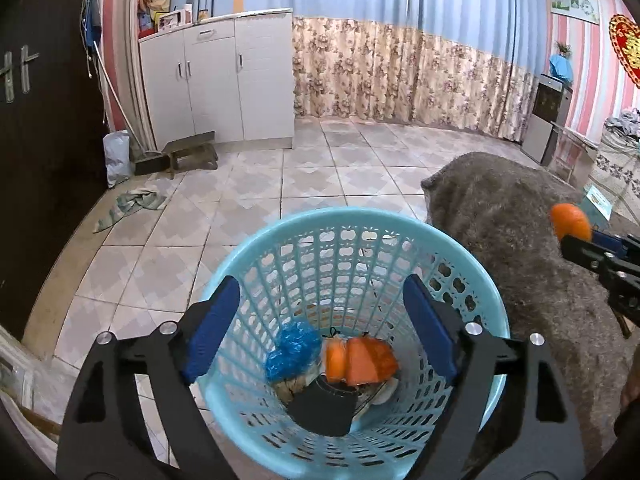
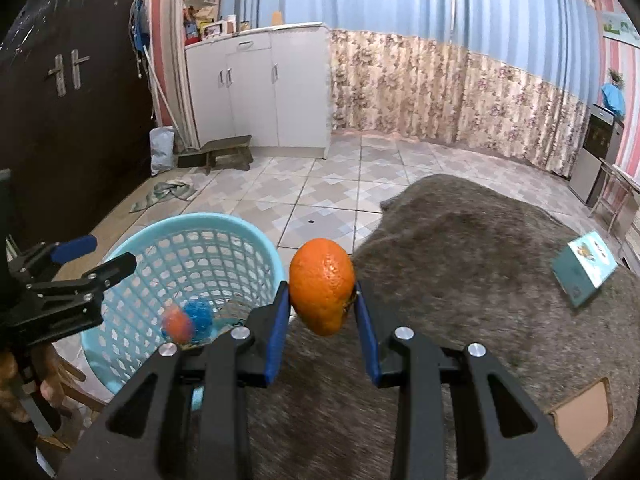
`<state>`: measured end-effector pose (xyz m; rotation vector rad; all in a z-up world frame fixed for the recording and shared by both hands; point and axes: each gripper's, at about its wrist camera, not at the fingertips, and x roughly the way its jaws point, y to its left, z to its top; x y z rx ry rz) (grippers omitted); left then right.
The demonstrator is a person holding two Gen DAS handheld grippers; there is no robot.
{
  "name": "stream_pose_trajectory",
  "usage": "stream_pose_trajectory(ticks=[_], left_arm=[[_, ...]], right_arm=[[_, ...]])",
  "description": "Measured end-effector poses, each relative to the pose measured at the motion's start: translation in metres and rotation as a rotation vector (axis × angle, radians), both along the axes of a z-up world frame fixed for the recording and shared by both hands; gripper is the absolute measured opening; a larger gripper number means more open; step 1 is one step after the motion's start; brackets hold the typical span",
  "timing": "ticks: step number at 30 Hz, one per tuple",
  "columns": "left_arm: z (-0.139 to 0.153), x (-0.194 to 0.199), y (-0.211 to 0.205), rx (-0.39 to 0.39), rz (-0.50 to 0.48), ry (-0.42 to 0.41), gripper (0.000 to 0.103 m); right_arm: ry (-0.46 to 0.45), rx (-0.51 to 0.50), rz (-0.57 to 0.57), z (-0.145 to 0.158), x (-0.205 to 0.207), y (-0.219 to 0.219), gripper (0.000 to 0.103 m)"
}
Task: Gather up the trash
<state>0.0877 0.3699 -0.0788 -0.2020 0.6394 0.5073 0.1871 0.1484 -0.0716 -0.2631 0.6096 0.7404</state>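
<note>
Right gripper (image 2: 322, 304) pinches an orange (image 2: 321, 286) between its blue pads, just right of the blue basket (image 2: 256, 246). Left gripper (image 1: 320, 332) gapes wide and empty over the basket. Carry the orange left past the rim, then release so it drops among the trash inside.

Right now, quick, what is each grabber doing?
Left gripper: open, empty, over the blue basket.
Right gripper: shut on the orange.
</note>
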Motion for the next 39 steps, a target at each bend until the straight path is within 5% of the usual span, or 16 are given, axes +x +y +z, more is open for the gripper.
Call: stream_pose_trajectory(ticks=[23, 25, 27, 35, 39], left_arm=[[-0.005, -0.044, 0.038, -0.055, 0.123, -0.05, 0.095], [-0.004, -0.045, 0.039, -0.055, 0.133, -0.051, 0.095], [-0.003, -0.046, 0.04, -0.057, 0.141, -0.056, 0.095], [0.006, -0.048, 0.03, -0.065, 0.155, -0.08, 0.097], [0.012, -0.051, 0.023, -0.071, 0.148, -0.097, 0.097]], right_arm=[[0.006, -0.084, 0.103, -0.026, -0.024, 0.088, 0.036], [0.006, -0.09, 0.111, -0.026, -0.024, 0.09, 0.044], [-0.004, -0.085, 0.107, -0.025, -0.024, 0.087, 0.068], [-0.044, -0.066, 0.066, -0.013, -0.018, 0.057, 0.093], [-0.098, -0.082, 0.05, -0.001, -0.018, 0.034, 0.096]])
